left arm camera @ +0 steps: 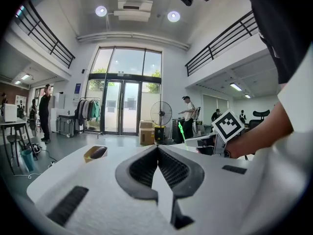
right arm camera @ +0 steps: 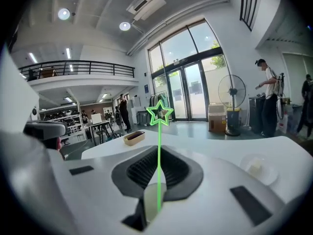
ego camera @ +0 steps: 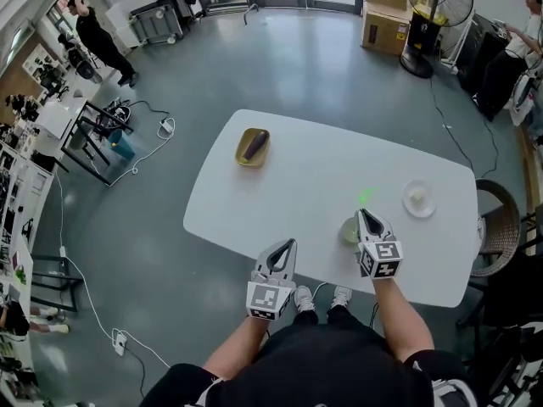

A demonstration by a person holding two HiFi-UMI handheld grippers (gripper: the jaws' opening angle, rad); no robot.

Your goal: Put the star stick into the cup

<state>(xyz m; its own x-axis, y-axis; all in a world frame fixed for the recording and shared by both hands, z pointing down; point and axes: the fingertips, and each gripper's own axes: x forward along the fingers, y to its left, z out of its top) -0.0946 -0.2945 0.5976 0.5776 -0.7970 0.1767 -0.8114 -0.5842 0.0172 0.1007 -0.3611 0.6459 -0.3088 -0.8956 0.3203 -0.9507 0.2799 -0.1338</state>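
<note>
My right gripper (ego camera: 363,215) is shut on a thin green star stick (ego camera: 365,198), held upright, near the table's front edge. In the right gripper view the star (right arm camera: 160,114) stands above the closed jaws (right arm camera: 159,150), and the stick runs down between them toward a pale green cup (right arm camera: 151,197) right below. In the head view that cup (ego camera: 349,231) sits just left of the gripper; whether the stick's lower end is inside it I cannot tell. My left gripper (ego camera: 291,244) hovers at the front edge, shut and empty (left arm camera: 157,148). From there I see the stick (left arm camera: 181,130).
A yellow bowl (ego camera: 253,147) with a dark purple item sits at the white table's (ego camera: 322,168) far left. A clear plate (ego camera: 418,198) with a white lump lies to the right. A wicker chair (ego camera: 502,227) stands at the right end. People, a fan and boxes are farther off.
</note>
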